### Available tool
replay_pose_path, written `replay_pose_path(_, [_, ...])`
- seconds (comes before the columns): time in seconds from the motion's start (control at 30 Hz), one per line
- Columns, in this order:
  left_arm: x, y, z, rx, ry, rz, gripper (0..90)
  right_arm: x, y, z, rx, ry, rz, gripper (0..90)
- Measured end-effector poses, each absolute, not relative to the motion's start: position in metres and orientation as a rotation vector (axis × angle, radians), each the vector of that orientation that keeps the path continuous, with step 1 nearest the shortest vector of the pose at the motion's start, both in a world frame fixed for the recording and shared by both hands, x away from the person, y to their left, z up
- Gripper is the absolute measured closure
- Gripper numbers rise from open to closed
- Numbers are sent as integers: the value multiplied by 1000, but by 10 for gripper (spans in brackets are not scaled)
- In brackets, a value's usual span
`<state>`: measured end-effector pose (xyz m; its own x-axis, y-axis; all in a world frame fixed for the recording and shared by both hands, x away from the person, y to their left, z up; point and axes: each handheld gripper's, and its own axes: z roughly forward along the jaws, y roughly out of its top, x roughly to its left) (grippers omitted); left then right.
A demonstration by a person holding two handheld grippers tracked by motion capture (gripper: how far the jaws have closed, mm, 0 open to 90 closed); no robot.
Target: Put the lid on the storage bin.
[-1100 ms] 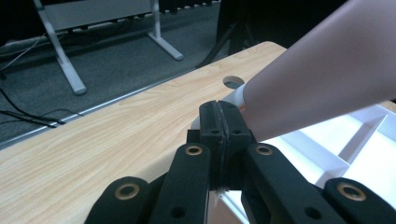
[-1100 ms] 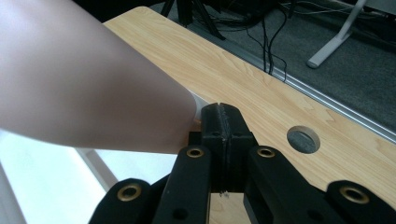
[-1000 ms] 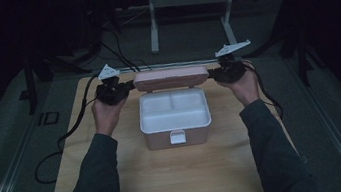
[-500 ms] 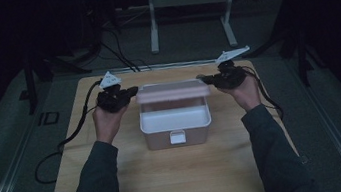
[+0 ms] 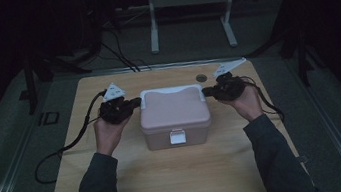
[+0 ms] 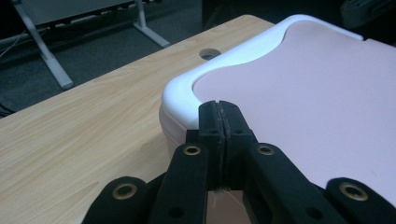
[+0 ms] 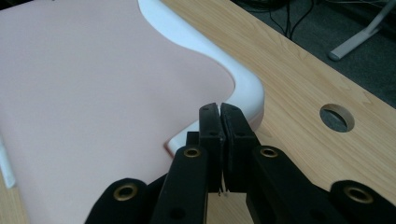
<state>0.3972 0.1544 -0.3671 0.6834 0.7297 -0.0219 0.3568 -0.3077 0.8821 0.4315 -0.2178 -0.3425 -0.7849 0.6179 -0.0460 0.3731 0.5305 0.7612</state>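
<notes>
Both tongs, left gripper [image 5: 132, 104] and right gripper [image 5: 207, 92], were closed on the pink lid [image 5: 174, 108]; it now hid the box [image 5: 164, 138] compartments, having been lowered.

Each gripper is black: the left gripper [image 6: 218, 105] and the right gripper [image 7: 219, 108] both show two flat, matte jaw blocks carried on angular link arms, with brass-ringed holes at the joints. In the high view a pale grey three-cornered plate with small dark marks tops each gripper, and a black cable [image 5: 60, 153] trails from the left one. The person wears dark grey long sleeves [image 5: 95, 187] that reach the wrists.
</notes>
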Motion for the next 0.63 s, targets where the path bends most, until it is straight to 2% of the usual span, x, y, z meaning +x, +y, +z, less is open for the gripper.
replay_pose_path(0.3, [375, 170, -354, 1896, 824, 488, 869, 417, -232, -336, 808, 2447, 1095, 873])
replay_pose_path(0.63, [343, 175, -383, 1966, 797, 476, 847, 397, -244, -354, 805, 2471, 1031, 873])
